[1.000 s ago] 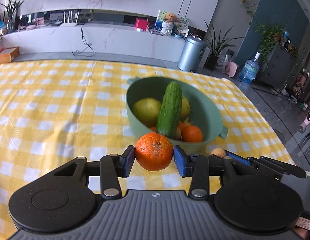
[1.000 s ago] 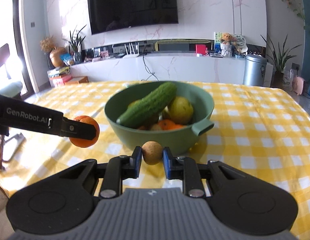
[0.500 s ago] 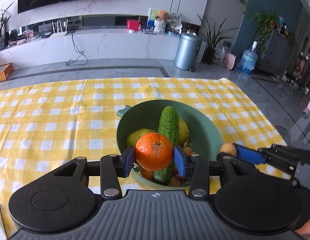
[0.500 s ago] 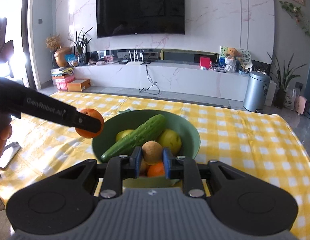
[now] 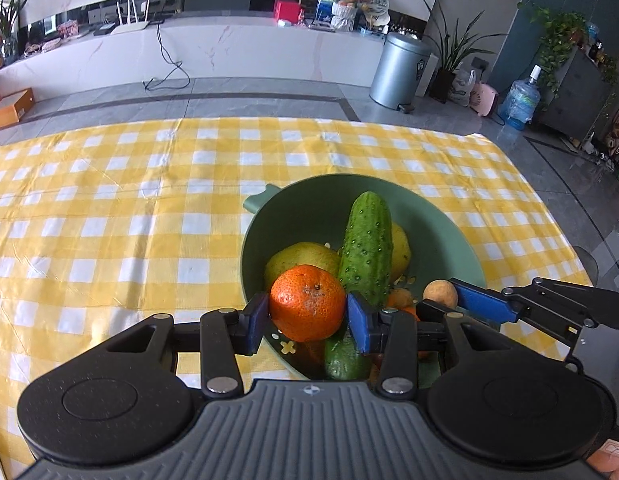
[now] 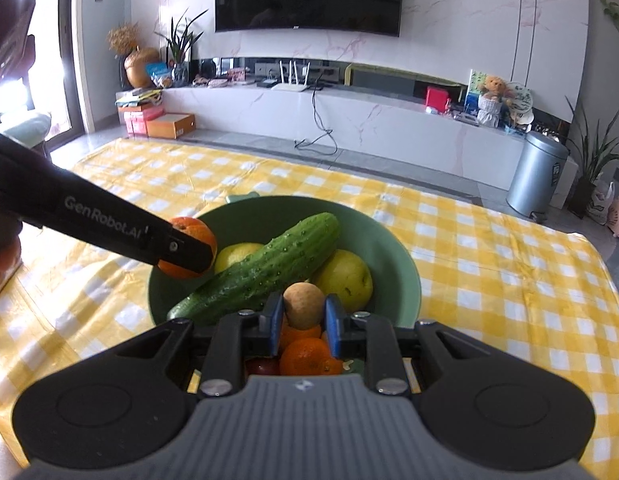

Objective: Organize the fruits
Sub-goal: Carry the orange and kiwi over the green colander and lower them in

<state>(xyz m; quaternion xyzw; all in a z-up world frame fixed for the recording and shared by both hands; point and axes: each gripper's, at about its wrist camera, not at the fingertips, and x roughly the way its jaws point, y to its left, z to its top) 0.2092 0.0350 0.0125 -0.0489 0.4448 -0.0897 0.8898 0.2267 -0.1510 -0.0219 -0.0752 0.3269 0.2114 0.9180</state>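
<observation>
A green bowl [image 5: 309,200] [image 6: 389,248] on the yellow checked cloth holds a cucumber [image 5: 367,248] [image 6: 269,264], two yellow-green fruits [image 5: 301,258] [image 6: 343,278] and small oranges [image 6: 303,356]. My left gripper [image 5: 307,314] is shut on an orange [image 5: 307,302], held over the bowl's near rim. It also shows from the side, with the orange [image 6: 197,230], in the right wrist view. My right gripper [image 6: 303,320] is shut on a small tan round fruit [image 6: 303,306] above the bowl; that fruit [image 5: 440,293] also appears at the right in the left wrist view.
The table with the yellow checked cloth [image 5: 109,220] [image 6: 509,280] stretches left and behind the bowl. Beyond its far edge are grey floor, a metal bin [image 5: 399,70], a white media counter [image 6: 349,120] and a water bottle [image 5: 519,102].
Both grippers moved forward with their fruits, from in front of the bowl to above it. The bowl now sits lower and nearer in both views.
</observation>
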